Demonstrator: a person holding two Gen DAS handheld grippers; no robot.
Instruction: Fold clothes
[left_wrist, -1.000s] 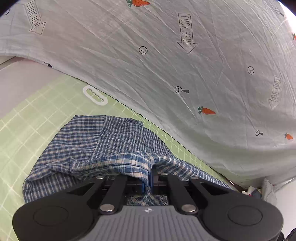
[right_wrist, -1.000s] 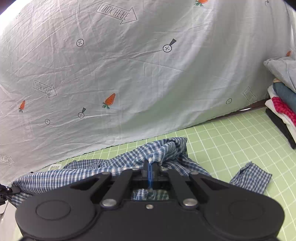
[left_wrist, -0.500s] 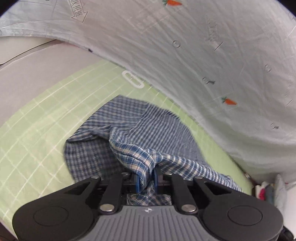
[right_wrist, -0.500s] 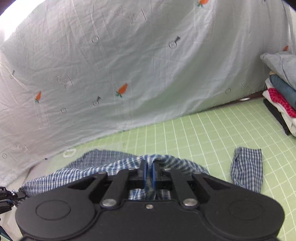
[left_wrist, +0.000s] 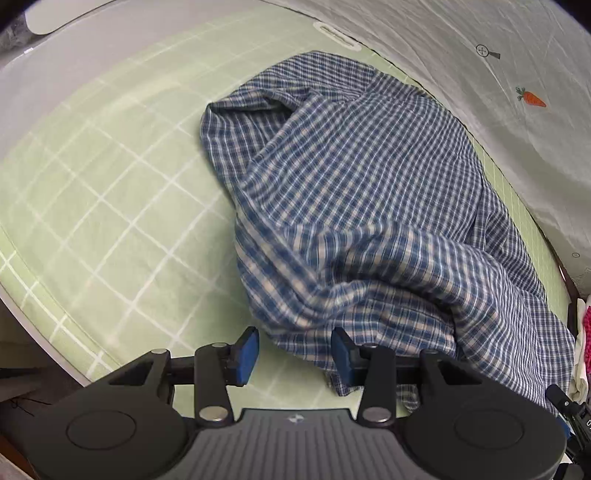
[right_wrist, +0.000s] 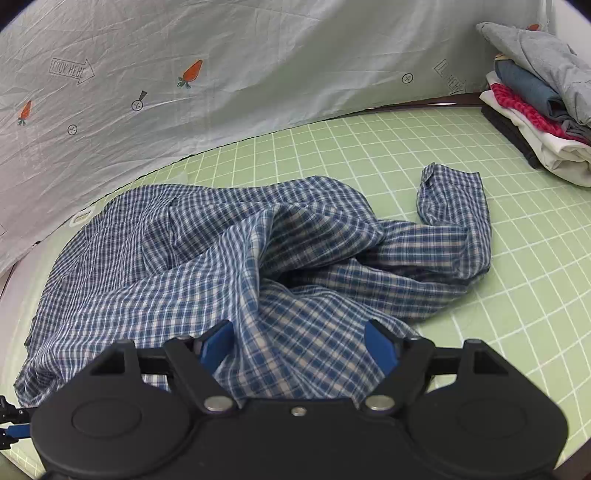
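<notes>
A blue and white checked shirt (left_wrist: 362, 192) lies crumpled on the green gridded mat (left_wrist: 103, 184). My left gripper (left_wrist: 293, 349) hovers at the shirt's near edge; its jaws are opening, and a fold of cloth lies loose between the blue pads without being pressed. In the right wrist view the same shirt (right_wrist: 229, 258) spreads across the mat (right_wrist: 480, 332), one sleeve (right_wrist: 454, 195) reaching to the right. My right gripper (right_wrist: 301, 341) has its jaws opening wide, with slack cloth lying between them.
A pale printed sheet (right_wrist: 221, 55) with carrots and arrows hangs behind the mat. A stack of folded clothes (right_wrist: 539, 110) sits at the far right. A white tag (left_wrist: 336, 35) lies on the mat's far edge. The mat's rounded near-left border (left_wrist: 44, 314) is close.
Both grippers went from shut on shirt folds to open, letting the cloth drop. Both dropped lower and tilted downward, and the shirt now lies slack on the mat.
</notes>
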